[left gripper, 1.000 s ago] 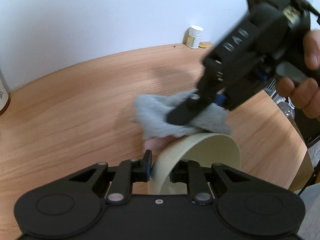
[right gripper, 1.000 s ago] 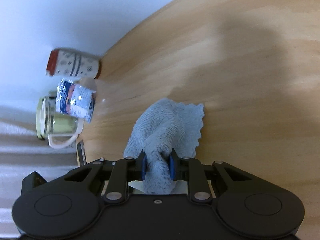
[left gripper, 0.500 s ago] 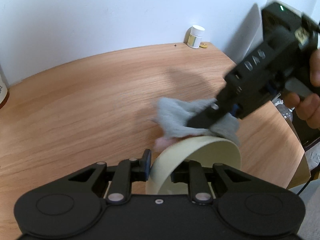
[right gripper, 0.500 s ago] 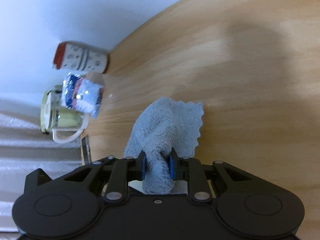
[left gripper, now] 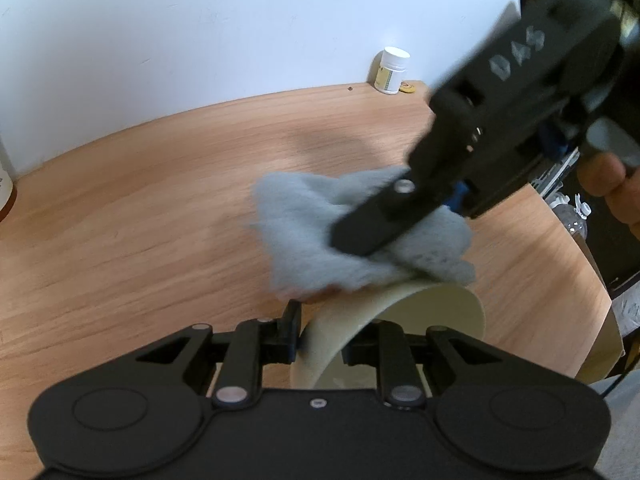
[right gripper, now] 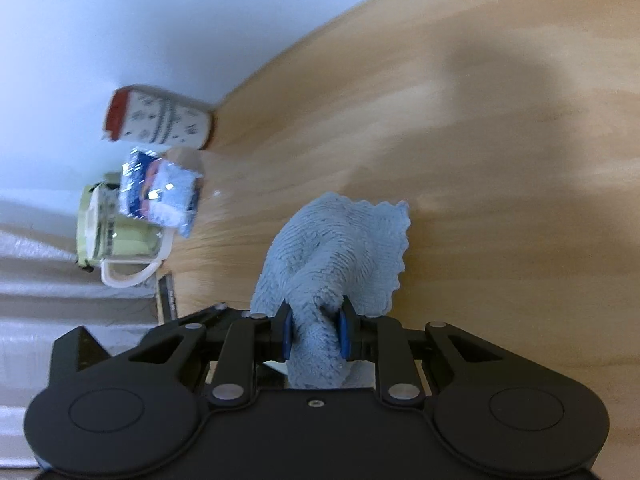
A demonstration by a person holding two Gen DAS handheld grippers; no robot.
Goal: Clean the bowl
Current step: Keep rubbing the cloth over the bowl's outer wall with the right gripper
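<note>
A cream bowl [left gripper: 436, 312] stands tilted on its side, its near rim pinched in my left gripper [left gripper: 324, 340], which is shut on it. A grey-blue cloth [left gripper: 320, 236] lies bunched over the bowl's far rim. My right gripper [left gripper: 360, 236] comes in from the upper right, held by a hand [left gripper: 608, 184], and is shut on that cloth. In the right wrist view the cloth [right gripper: 336, 256] is squeezed between the blue pads of my right gripper [right gripper: 314, 336], and the bowl is hidden beneath it.
A wooden table [left gripper: 140, 216] meets a white wall. A white pill bottle [left gripper: 392, 70] stands at the back edge. In the right wrist view a red-lidded patterned canister [right gripper: 160, 120], a foil packet [right gripper: 160, 192] and a glass mug [right gripper: 116, 244] cluster near the table's far side.
My right gripper with the cloth has swept back to the left along the bowl's far rim after going right half a second ago. The left gripper and bowl have held still.
</note>
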